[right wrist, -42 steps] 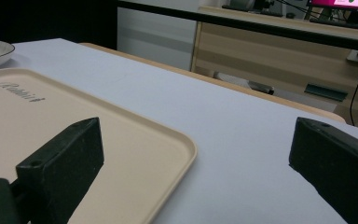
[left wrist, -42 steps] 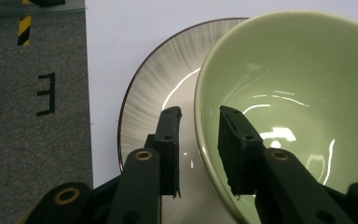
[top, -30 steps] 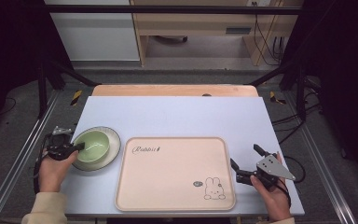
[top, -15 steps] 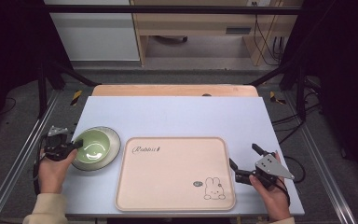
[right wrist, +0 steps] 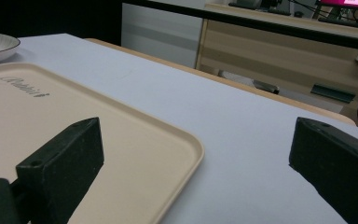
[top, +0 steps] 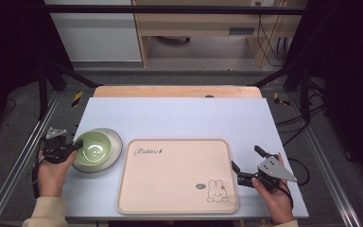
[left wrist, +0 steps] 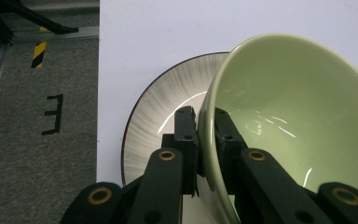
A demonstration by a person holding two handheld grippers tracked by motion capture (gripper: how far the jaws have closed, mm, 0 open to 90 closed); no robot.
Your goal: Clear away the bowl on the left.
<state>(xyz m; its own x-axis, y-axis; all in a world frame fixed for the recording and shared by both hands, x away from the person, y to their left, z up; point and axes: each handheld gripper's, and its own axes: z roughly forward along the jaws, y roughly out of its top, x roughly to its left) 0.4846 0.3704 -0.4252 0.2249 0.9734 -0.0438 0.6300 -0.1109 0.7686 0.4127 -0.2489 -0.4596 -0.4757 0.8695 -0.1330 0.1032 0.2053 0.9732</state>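
A light green bowl [top: 93,147] sits on a grey striped plate [top: 113,142] at the table's left. My left gripper [top: 75,146] is shut on the bowl's near rim, one jaw inside and one outside; in the left gripper view the green bowl [left wrist: 298,107] looks tilted over the plate [left wrist: 163,112], gripper [left wrist: 204,122] pinching its wall. A beige tray [top: 177,175] with a rabbit print lies in the middle. My right gripper [top: 248,163] stands open at the tray's right edge; in the right gripper view the gripper [right wrist: 200,154] straddles the tray corner [right wrist: 186,140], holding nothing.
The table's pale blue top [top: 179,116] stretches behind the tray. A wooden strip [top: 175,91] runs along its far edge. Metal frame rails [top: 23,156] flank the table on both sides, with a cabinet and cables beyond.
The left gripper has closed in on the bowl's rim and the bowl has shifted slightly right and tilted on the plate. The right gripper has barely moved.
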